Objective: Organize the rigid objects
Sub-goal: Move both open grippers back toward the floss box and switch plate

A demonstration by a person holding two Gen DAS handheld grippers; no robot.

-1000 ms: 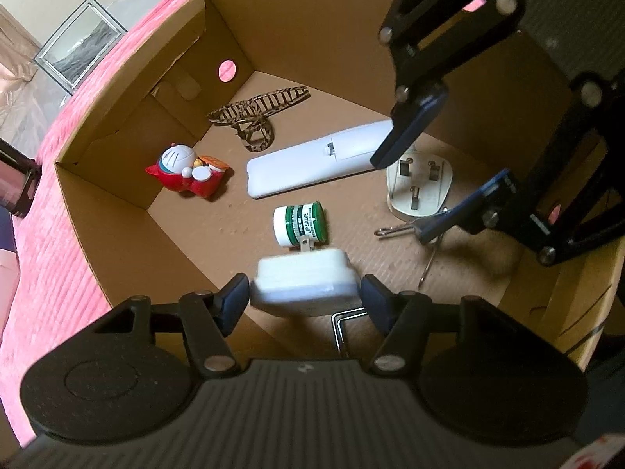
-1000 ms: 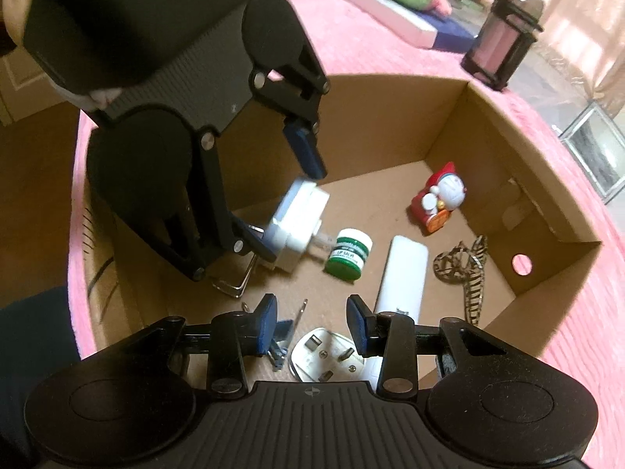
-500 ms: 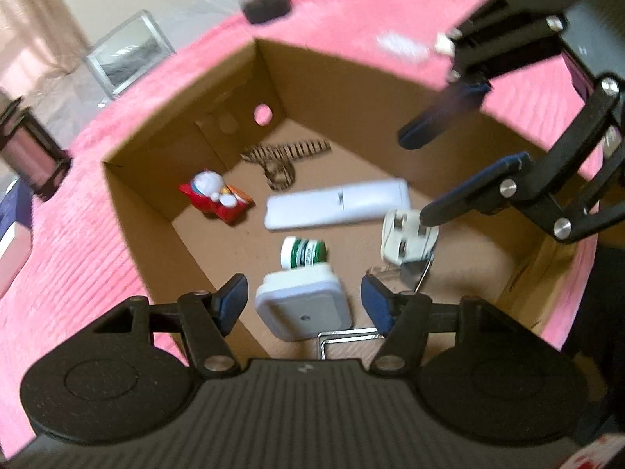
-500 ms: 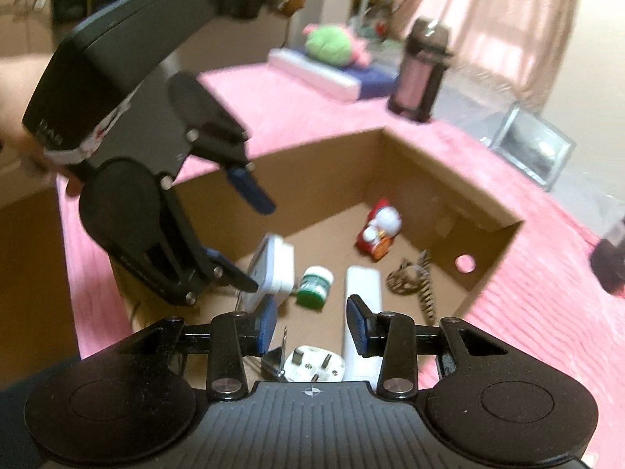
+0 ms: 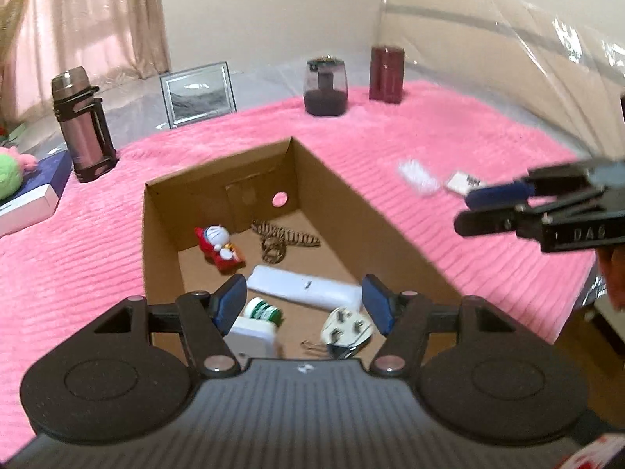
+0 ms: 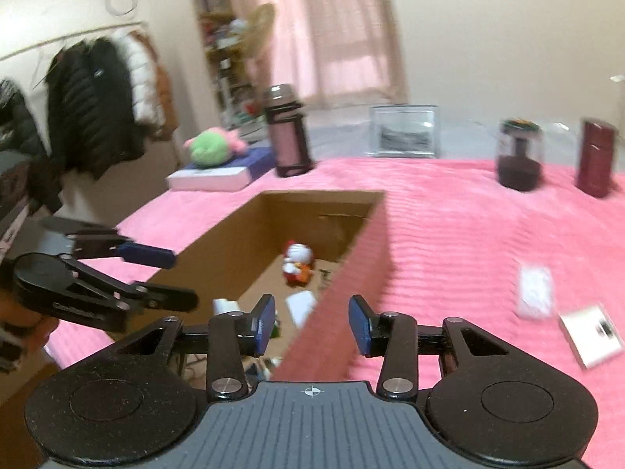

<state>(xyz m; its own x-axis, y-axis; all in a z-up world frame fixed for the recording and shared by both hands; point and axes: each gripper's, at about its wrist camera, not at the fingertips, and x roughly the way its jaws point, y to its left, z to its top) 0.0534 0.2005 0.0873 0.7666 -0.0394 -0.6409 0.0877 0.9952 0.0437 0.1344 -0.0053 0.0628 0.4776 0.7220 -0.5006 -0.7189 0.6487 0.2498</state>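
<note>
An open cardboard box (image 5: 390,230) sits on the pink blanket. Inside lie a red and white toy figure (image 5: 218,244), a striped hair clip (image 5: 283,240), a white remote (image 5: 304,291), a green-labelled jar (image 5: 261,310), a white adapter (image 5: 250,338) and a white plug (image 5: 345,330). My left gripper (image 5: 304,306) is open and empty above the box's near end. My right gripper (image 6: 312,324) is open and empty over the box's right wall (image 6: 351,265). Two white flat items (image 6: 535,291) (image 6: 591,334) lie on the blanket to its right.
At the back of the bed stand a pink flask (image 5: 84,125), a picture frame (image 5: 197,93), a dark jar (image 5: 326,86) and a maroon cylinder (image 5: 386,74). A green plush toy (image 6: 213,150) rests on a book at the far left.
My left gripper let go of the white adapter, which now lies in the box. Both grippers rose and pulled back out of the box; the right one swung right.
</note>
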